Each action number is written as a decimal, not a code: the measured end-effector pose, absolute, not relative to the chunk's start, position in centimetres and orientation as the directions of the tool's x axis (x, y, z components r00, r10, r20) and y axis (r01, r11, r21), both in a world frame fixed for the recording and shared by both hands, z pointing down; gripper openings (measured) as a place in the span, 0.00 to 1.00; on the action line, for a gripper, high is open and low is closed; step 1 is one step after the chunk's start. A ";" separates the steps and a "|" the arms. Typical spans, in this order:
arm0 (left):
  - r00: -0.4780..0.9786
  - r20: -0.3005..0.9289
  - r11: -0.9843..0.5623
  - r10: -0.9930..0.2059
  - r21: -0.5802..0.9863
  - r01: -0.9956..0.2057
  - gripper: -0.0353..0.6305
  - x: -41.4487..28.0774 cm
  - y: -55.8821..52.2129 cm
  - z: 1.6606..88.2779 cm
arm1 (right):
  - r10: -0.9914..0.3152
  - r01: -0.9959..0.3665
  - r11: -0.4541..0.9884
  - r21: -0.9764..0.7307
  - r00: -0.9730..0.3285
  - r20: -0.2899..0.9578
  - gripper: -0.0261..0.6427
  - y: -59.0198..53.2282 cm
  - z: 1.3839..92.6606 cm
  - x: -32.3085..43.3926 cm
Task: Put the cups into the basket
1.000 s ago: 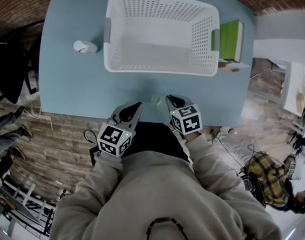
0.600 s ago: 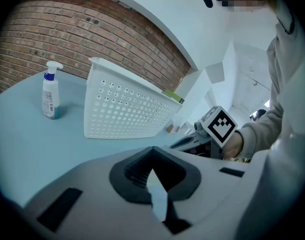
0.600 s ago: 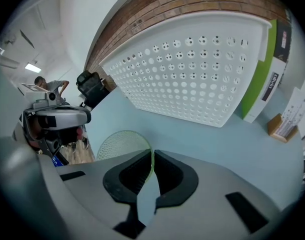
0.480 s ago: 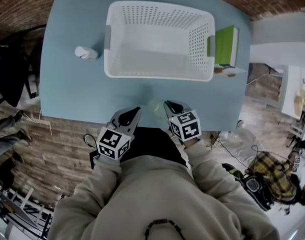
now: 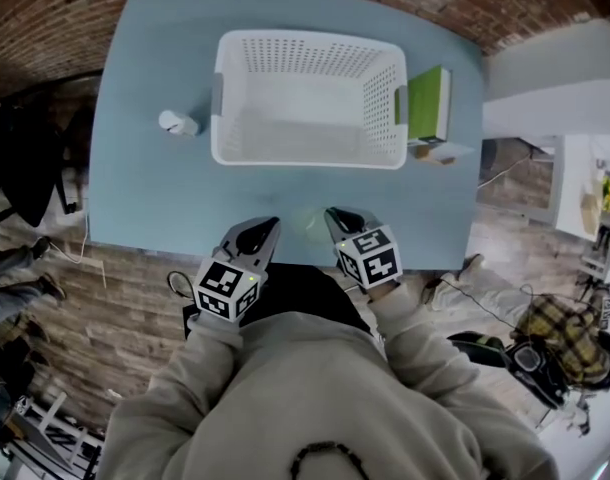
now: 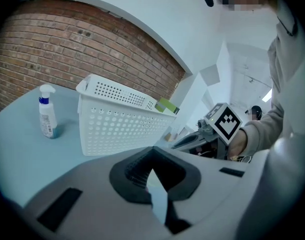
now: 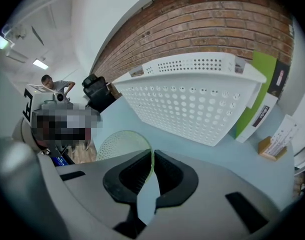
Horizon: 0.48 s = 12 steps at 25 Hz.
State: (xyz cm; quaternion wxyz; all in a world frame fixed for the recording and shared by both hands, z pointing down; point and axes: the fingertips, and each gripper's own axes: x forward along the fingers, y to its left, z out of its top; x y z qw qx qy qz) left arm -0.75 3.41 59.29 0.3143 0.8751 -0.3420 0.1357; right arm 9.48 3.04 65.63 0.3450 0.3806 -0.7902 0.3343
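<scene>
A white perforated basket [image 5: 305, 98] stands empty at the back of the blue table [image 5: 145, 198]. In the right gripper view my right gripper [image 7: 152, 159] is shut on the rim of a pale green translucent cup [image 7: 123, 143], held in the air in front of the basket [image 7: 192, 99]. The head view shows this cup [image 5: 310, 224] at the table's near edge, just left of the right gripper [image 5: 337, 218]. My left gripper [image 5: 257, 236] hovers beside it, jaws together with nothing between them [image 6: 151, 156]. The right gripper [image 6: 220, 126] also shows in the left gripper view.
A white spray bottle [image 5: 177, 123] stands left of the basket. A green box [image 5: 425, 103] and a small wooden block [image 7: 272, 146] sit to its right. Brick wall lies behind the table. A person in a plaid shirt [image 5: 560, 338] is on the floor at right.
Both grippers have risen a little above the table's near edge, the right one carrying the cup. The head view has pulled back, so the table looks smaller.
</scene>
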 end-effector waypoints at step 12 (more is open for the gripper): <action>0.734 0.374 -0.631 -0.567 0.374 -0.679 0.05 -0.2 0.8 53.2 | -0.487 -0.817 0.539 -0.205 -0.500 0.716 0.08 -0.1 56.8 9.4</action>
